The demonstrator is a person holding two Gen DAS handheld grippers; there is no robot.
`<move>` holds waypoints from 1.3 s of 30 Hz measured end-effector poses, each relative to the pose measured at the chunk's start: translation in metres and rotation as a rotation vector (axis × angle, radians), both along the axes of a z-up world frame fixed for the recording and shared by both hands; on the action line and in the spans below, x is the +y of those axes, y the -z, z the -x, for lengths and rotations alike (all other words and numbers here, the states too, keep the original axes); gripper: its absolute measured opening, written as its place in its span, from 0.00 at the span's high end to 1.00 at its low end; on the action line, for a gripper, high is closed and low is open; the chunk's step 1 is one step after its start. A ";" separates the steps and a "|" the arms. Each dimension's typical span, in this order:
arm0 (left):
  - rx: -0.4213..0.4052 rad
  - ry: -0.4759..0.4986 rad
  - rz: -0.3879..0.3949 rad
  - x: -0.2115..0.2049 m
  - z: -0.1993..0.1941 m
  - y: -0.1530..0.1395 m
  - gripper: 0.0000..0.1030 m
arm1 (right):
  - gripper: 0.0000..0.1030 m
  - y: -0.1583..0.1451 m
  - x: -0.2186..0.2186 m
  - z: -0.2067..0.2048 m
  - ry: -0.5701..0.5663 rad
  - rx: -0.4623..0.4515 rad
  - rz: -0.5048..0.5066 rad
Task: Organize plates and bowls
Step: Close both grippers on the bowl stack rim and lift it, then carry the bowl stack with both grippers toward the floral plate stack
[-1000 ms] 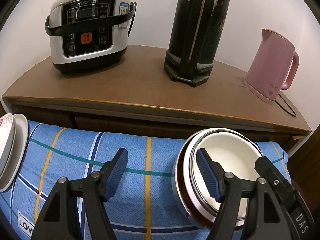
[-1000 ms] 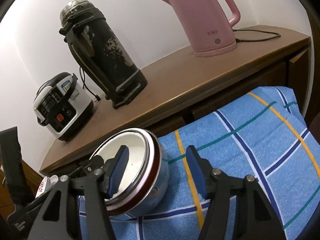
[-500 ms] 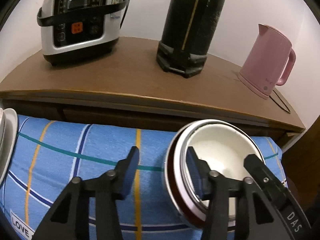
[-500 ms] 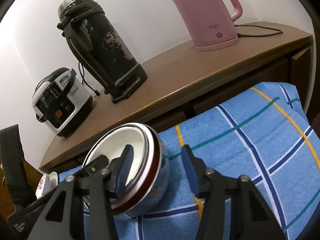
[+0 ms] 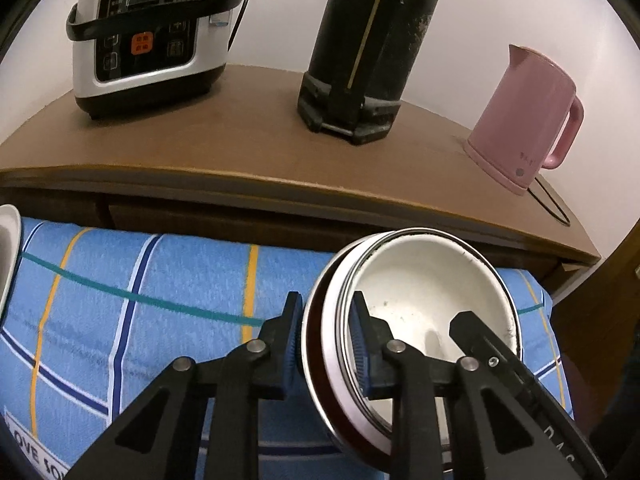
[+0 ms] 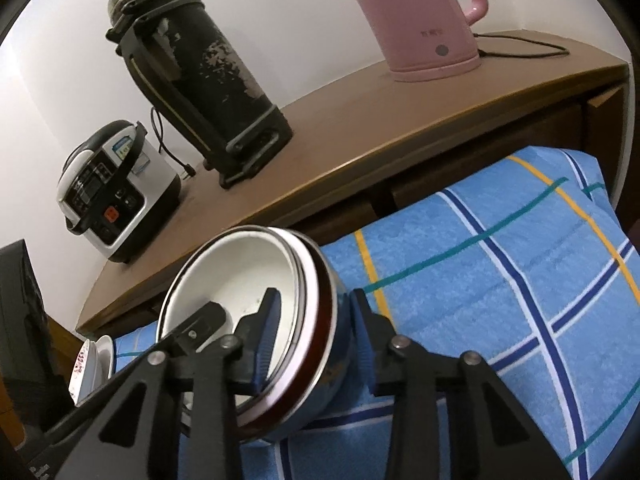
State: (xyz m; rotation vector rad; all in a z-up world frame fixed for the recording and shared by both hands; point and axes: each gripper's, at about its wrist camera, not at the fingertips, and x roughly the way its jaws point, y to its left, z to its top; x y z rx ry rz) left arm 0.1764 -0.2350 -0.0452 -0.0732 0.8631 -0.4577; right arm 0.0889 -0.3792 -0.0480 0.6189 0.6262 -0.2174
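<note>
A stack of nested bowls [image 5: 424, 292], white inside with a dark red band and metal rims, sits on the blue checked cloth [image 5: 160, 280]. My left gripper [image 5: 324, 340] is shut on the stack's left rim, one finger outside and one inside. My right gripper [image 6: 316, 332] straddles the stack's [image 6: 240, 276] right rim, one finger inside the bowl and one against the outer wall. A second stack of white plates and bowls [image 6: 90, 364] lies at the far left; its edge shows in the left wrist view [image 5: 8, 240].
A brown wooden sideboard [image 5: 256, 156] stands behind the cloth. On it are a rice cooker [image 5: 152, 32], a tall black thermos [image 5: 368, 40] and a pink kettle [image 5: 524, 116] with a cord. Drawer fronts face the cloth.
Both grippers have moved forward onto the bowl stack and closed their fingers around its rim, left on the left side, right on the right side.
</note>
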 end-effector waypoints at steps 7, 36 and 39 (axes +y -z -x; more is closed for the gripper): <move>0.016 0.021 -0.034 -0.002 0.018 -0.004 0.75 | 0.71 -0.006 0.004 0.017 0.042 0.064 -0.003; -0.020 0.103 -0.090 0.028 0.135 -0.015 0.75 | 0.71 -0.019 0.046 0.132 0.043 0.135 0.038; -0.019 0.098 -0.096 0.034 0.141 -0.013 0.75 | 0.71 -0.018 0.051 0.137 0.036 0.137 0.038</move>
